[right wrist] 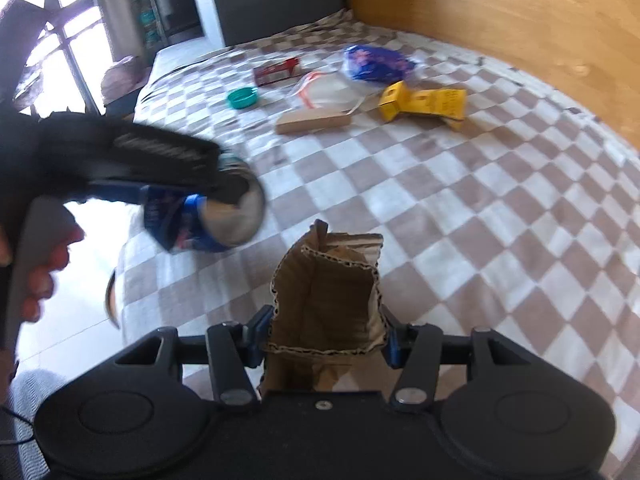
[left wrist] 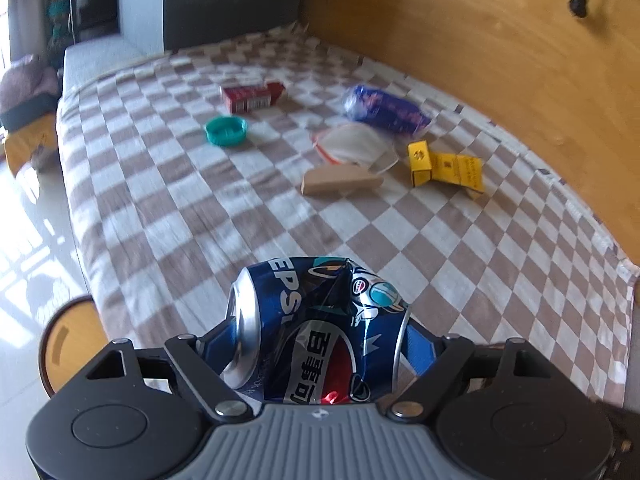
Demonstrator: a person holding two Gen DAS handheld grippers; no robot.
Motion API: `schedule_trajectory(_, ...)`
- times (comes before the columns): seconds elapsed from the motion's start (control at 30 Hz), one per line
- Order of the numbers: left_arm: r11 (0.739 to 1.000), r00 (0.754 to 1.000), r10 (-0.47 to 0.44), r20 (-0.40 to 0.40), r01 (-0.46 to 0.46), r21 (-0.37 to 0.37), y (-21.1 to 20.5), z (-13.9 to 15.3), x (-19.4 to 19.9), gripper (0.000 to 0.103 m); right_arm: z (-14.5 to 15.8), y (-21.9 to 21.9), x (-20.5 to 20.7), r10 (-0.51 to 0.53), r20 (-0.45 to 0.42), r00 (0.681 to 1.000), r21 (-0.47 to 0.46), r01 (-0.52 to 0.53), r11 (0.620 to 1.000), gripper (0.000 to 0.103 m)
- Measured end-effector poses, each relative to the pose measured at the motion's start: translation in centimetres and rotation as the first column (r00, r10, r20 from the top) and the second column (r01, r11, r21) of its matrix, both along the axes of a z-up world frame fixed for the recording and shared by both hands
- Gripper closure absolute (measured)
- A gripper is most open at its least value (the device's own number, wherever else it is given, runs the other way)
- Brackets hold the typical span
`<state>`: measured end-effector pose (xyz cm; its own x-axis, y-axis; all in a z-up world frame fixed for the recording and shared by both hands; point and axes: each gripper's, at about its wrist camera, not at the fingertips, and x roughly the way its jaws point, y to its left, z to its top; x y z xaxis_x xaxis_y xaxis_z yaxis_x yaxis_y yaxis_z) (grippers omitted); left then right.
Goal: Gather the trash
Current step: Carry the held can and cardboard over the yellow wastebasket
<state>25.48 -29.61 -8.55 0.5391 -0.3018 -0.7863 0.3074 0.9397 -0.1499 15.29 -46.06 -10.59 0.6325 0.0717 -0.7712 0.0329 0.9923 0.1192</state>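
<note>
Left gripper [left wrist: 318, 332] clenched on a crushed blue Pepsi can [left wrist: 316, 320], held above the near edge of the checkered bedspread [left wrist: 200, 208]. Right gripper [right wrist: 326, 336] grips a torn cardboard piece [right wrist: 328, 300]. Farther off lie a tan box [left wrist: 340, 180], yellow carton [left wrist: 444, 168], teal lid [left wrist: 226, 130], red box [left wrist: 252, 96] and blue wrapper [left wrist: 386, 108].

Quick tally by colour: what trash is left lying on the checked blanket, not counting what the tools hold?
Red: 1, box
Teal: 1, lid
Blue: 1, wrapper
Clear: 1, zip bag
Brown: 1, cardboard piece
Yellow: 1, flattened carton
Total: 6
</note>
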Motion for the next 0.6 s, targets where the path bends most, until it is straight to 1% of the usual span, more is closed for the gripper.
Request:
schedule_trajectory(0.27,1.0,0.998,0.0,0.066,0.002,-0.019,3.5,2.1,-2.1,0.019,2.1,0.1,-0.3,-0.066,0.045,0.997,-0.026,0.067,0.997,0.049)
schedule_trajectory(0.4,1.0,0.994,0.0,0.113,0.001,-0.01,5.6,3.3,-3.0,0.019,3.5,0.9,-0.2,-0.086,0.075,0.993,-0.039,0.089,0.995,0.049)
schedule_trajectory(0.6,1.0,0.989,0.013,0.149,-0.015,0.008,9.2,4.6,-3.9,0.019,5.3,3.0,-0.1,-0.092,0.113,0.989,-0.048,0.098,0.994,0.049)
